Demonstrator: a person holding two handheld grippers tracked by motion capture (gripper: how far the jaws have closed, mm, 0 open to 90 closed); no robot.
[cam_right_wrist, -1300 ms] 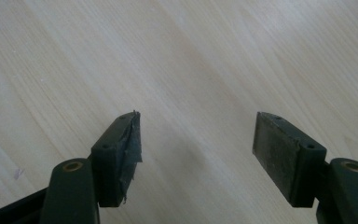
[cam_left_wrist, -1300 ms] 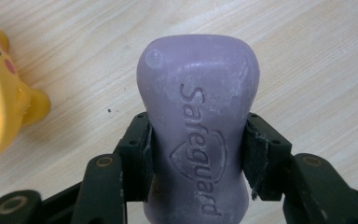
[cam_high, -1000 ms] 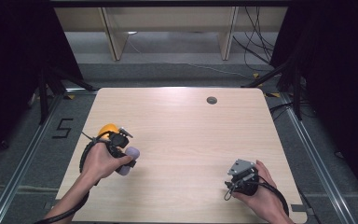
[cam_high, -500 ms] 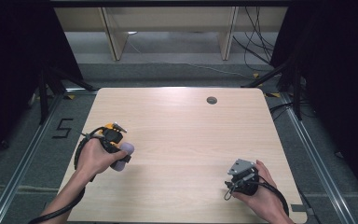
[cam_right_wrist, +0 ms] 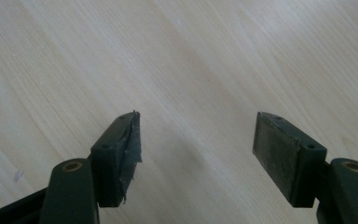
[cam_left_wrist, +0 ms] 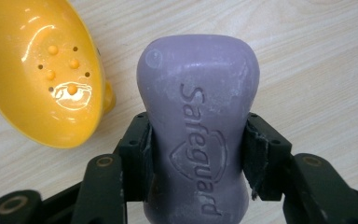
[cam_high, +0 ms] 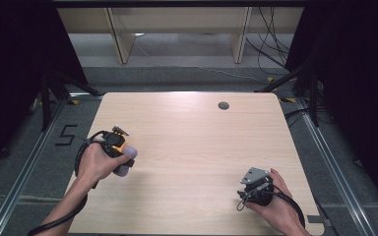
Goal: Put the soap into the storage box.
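Pale wood worktop [cam_high: 192,147] lay mostly bare. The left tool [cam_left_wrist: 198,158] clenched the purple soap [cam_left_wrist: 198,121], now drawn back off the yellow dish [cam_left_wrist: 46,70] beside it, so removal seemed done. The right tool [cam_right_wrist: 196,140] rested released.

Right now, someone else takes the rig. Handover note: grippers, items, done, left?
Left gripper: shut on the purple Safeguard soap bar, clamped at its narrow waist, at the table's left side.
Right gripper: open, holding nothing, above the pale wooden table near its right front.
Yellow plastic soap dish with drain holes: on the table beside the bar, nothing in it.
Done: bar gripped.
Left: probably set the bar in the dish and release.
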